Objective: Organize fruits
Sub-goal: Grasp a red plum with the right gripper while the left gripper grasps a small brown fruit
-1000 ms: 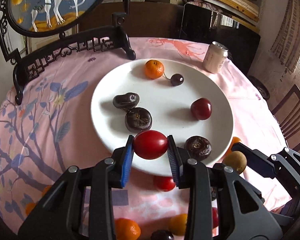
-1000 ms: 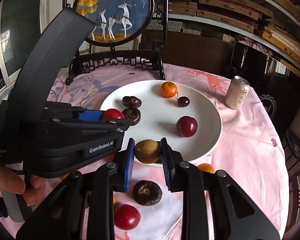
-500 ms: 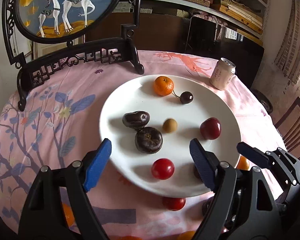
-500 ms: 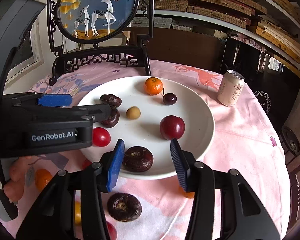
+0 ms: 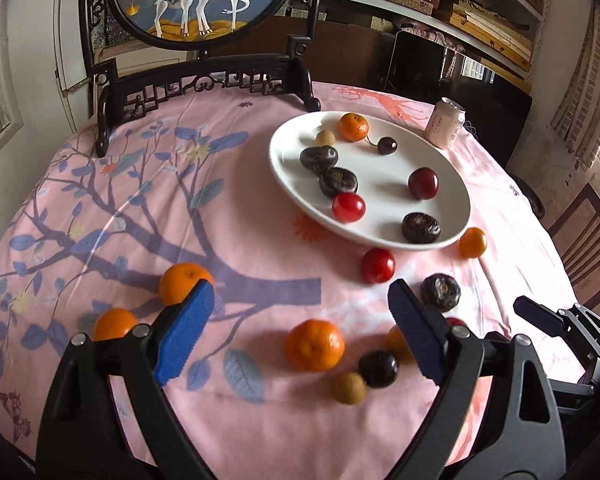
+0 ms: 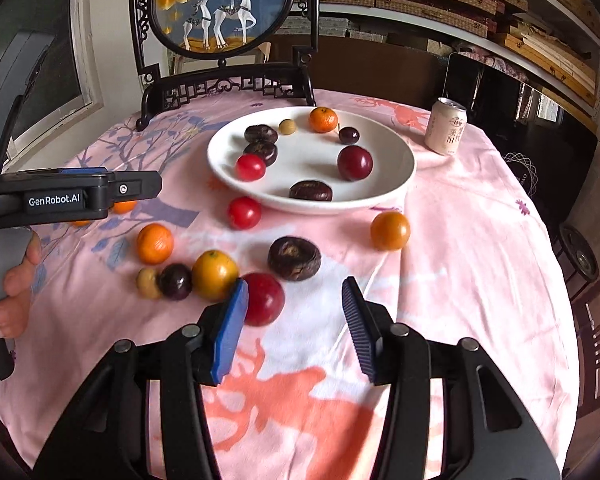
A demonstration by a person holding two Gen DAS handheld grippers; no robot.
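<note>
A round table under a pink patterned cloth carries a white plate. Behind the plate stands a dark framed deer screen; right of it, a can; before it, scattered loose fruits.

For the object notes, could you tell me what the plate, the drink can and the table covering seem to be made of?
Plate: likely glazed ceramic, white and glossy with soft sheen. Drink can: thin metal, with a silvery rim and printed sides. Table covering: pink printed fabric, matte and visibly wrinkled.

Soft daylight, fisheye edges, slight blur
</note>
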